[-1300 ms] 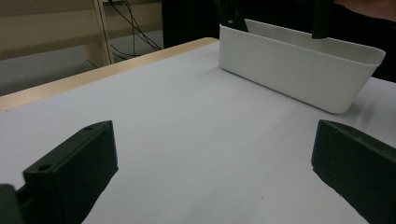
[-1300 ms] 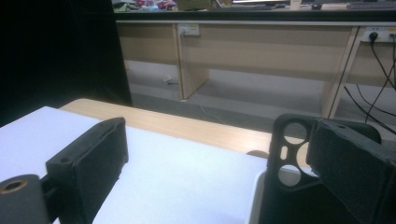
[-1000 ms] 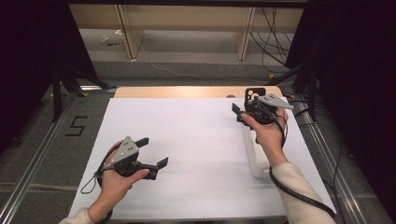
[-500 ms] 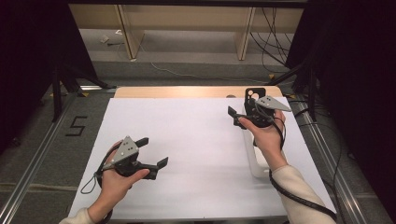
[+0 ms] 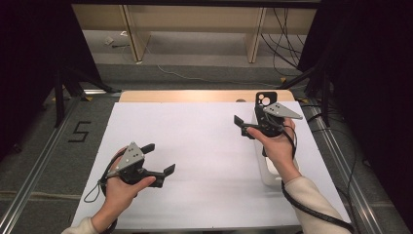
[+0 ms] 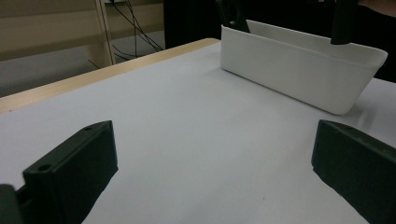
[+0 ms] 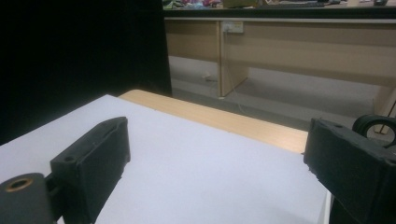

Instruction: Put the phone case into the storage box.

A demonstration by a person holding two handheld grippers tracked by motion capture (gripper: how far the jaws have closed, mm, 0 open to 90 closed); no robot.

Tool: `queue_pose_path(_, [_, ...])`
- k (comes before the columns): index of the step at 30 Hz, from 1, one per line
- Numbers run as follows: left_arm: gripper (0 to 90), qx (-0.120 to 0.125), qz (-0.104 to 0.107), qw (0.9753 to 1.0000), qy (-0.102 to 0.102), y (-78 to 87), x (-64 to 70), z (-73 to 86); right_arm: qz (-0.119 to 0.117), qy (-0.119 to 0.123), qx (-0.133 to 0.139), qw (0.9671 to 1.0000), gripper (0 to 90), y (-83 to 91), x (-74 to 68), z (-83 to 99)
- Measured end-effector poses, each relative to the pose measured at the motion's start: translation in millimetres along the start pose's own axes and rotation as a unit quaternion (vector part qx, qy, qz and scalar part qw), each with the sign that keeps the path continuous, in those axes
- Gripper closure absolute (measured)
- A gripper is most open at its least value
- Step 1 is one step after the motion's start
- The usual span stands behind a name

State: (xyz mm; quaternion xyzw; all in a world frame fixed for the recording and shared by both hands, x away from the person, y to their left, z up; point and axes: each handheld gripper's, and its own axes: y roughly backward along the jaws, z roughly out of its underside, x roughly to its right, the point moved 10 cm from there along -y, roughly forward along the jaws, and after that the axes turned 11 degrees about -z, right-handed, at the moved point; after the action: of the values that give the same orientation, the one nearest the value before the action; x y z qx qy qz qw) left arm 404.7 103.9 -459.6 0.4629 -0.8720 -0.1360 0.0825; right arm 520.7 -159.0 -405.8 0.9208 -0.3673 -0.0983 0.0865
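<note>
Both your grippers stand wide open over the white table, near the white bin.

High view: your left gripper sits at lower left of the frame, jaws spread, nothing between them; your right gripper sits at centre right, also spread and holding nothing, directly over the long white plastic bin that lies along the right edge of the white-covered table. A black "5" is marked on the grey floor at left. Left gripper view: your two black jaws rise at the bottom corners, far apart, and the bin stands at upper right. Right gripper view: your jaws are equally wide, bare tabletop between them, the wooden table edge crossing mid-frame.
</note>
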Motion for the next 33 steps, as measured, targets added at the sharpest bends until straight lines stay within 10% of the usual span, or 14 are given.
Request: queue_pose_path(33, [0.0, 0.001, -0.001, 1.0000, 0.000, 0.2, -0.3, -0.3, -0.055, 0.021, -0.013, 0.9982, 7.9, 26.3, -29.1, 20.2])
